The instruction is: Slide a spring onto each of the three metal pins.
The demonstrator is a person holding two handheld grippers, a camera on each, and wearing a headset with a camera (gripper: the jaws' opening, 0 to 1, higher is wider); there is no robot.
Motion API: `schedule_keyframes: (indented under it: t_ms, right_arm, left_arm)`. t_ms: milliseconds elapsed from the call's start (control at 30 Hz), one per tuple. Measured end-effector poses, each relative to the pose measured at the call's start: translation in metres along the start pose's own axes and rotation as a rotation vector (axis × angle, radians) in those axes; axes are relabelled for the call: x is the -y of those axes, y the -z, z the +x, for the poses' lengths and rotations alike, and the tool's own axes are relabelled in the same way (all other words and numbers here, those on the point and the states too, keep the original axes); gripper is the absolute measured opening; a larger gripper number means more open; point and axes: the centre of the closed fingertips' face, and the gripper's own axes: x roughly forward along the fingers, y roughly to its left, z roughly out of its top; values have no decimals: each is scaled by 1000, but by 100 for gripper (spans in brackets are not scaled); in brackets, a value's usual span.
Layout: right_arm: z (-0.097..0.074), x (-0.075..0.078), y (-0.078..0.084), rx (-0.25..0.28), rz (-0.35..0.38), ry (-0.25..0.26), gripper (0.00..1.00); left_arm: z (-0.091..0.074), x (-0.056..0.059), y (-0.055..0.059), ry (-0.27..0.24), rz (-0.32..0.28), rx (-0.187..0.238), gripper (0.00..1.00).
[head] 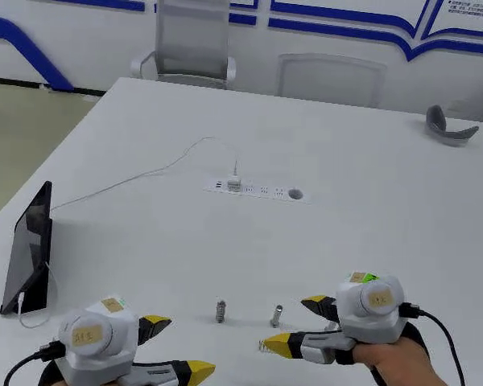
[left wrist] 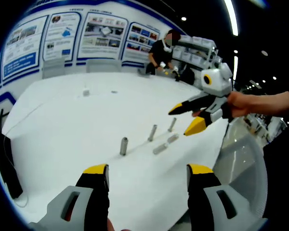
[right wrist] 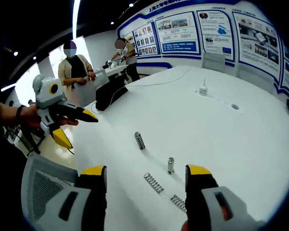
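Two upright metal pins stand near the table's front edge: one with a spring on it (head: 220, 311) (right wrist: 140, 140) and a bare pin (head: 276, 315) (right wrist: 171, 165). The left gripper view shows three pins in a row (left wrist: 124, 146) (left wrist: 152, 133) (left wrist: 172, 124). Two loose springs (right wrist: 153, 183) (right wrist: 179, 203) lie flat beside the bare pin. My left gripper (head: 177, 347) (left wrist: 148, 169) is open and empty, left of the pins. My right gripper (head: 294, 323) (right wrist: 145, 171) is open and empty, just right of the bare pin and over the loose springs.
A dark tablet (head: 28, 249) leans at the table's left edge with a white cable running to a socket strip (head: 253, 190) mid-table. A grey chair (head: 193, 40) stands at the far side and a grey object (head: 449, 127) lies far right. People stand in the background.
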Motion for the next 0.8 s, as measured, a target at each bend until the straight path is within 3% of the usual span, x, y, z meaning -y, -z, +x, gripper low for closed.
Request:
schedule_keyframes:
  t_ms: [433, 800]
  right_arm:
    - [-25, 8, 31, -5, 65, 39, 73]
    - [-38, 16, 45, 12, 109, 75, 75]
  left_arm:
    - [17, 8, 0, 34, 25, -30, 68]
    - [34, 17, -4, 70, 50, -45, 68]
